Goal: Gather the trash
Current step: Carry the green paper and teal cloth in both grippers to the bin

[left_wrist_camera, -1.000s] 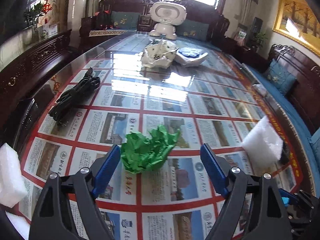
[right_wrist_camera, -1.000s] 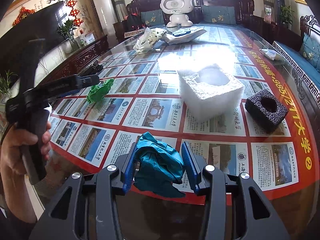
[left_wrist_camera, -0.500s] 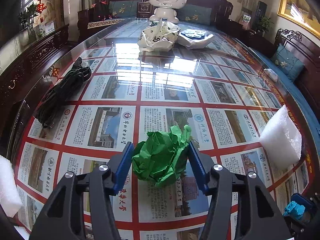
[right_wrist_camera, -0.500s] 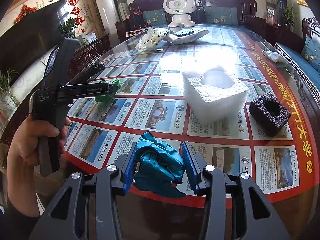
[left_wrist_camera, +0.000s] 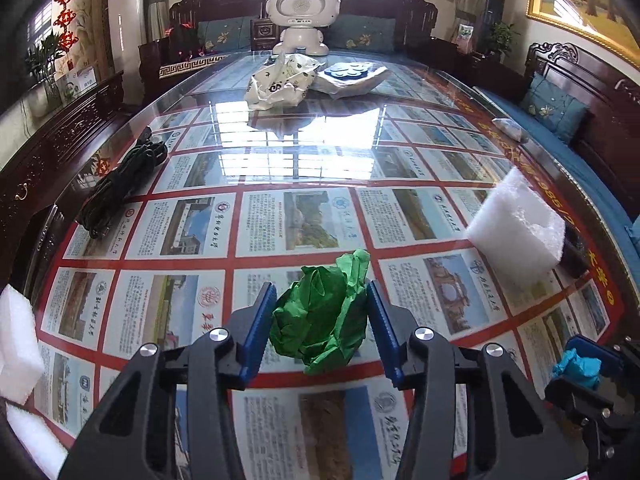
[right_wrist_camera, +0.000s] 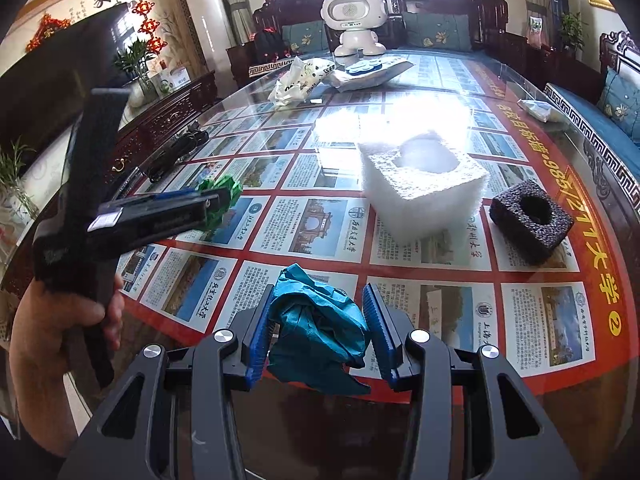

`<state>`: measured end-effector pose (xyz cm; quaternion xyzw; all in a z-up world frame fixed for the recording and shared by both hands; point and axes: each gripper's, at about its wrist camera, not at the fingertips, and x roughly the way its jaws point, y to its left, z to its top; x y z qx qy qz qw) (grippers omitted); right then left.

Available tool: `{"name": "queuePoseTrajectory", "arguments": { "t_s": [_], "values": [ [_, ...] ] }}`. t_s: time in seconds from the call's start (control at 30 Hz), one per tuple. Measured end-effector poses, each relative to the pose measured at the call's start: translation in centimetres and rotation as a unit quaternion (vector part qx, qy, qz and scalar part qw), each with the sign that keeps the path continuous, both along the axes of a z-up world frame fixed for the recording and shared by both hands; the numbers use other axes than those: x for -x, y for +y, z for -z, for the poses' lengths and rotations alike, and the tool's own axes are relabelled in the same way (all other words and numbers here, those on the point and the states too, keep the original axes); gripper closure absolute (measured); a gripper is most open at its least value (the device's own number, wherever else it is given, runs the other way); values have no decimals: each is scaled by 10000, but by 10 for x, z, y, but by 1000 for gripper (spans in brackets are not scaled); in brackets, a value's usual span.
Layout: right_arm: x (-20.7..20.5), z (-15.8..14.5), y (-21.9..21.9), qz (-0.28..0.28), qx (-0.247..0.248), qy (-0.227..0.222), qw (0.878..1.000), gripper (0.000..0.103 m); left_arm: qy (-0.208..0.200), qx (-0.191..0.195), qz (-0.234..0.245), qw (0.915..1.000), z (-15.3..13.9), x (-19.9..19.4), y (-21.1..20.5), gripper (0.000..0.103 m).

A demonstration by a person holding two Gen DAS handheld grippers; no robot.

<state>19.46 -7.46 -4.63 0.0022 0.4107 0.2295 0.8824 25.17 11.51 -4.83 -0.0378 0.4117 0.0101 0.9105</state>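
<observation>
Left gripper [left_wrist_camera: 322,330] is angling down, jaws closing around green paper wad [left_wrist_camera: 322,316] between them. Right gripper [right_wrist_camera: 318,330] is tilting down, clamping teal paper wad [right_wrist_camera: 316,328].

Glass-topped table [left_wrist_camera: 320,168], foam blocks [right_wrist_camera: 420,184]

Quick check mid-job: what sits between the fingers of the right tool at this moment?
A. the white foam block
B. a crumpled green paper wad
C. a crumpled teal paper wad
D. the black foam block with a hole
C. In the right wrist view the right tool has both blue pads against the crumpled teal paper wad; the black foam block and the white foam block sit untouched farther out on the table.
</observation>
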Motion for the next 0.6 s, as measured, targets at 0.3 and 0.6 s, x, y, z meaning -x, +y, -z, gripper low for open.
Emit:
{"name": "queuePoseTrajectory", "arguments": {
  "t_s": [0.3, 0.6],
  "values": [
    [40, -13, -24, 121, -10, -117, 9999, 60, -175, 316, 597, 9976, -21, 73, -48, 56],
    [117, -18, -73, 304, -88, -201, 9993, 60, -340, 535, 1190, 9909, -36, 160, -99, 56]
  ]
}}
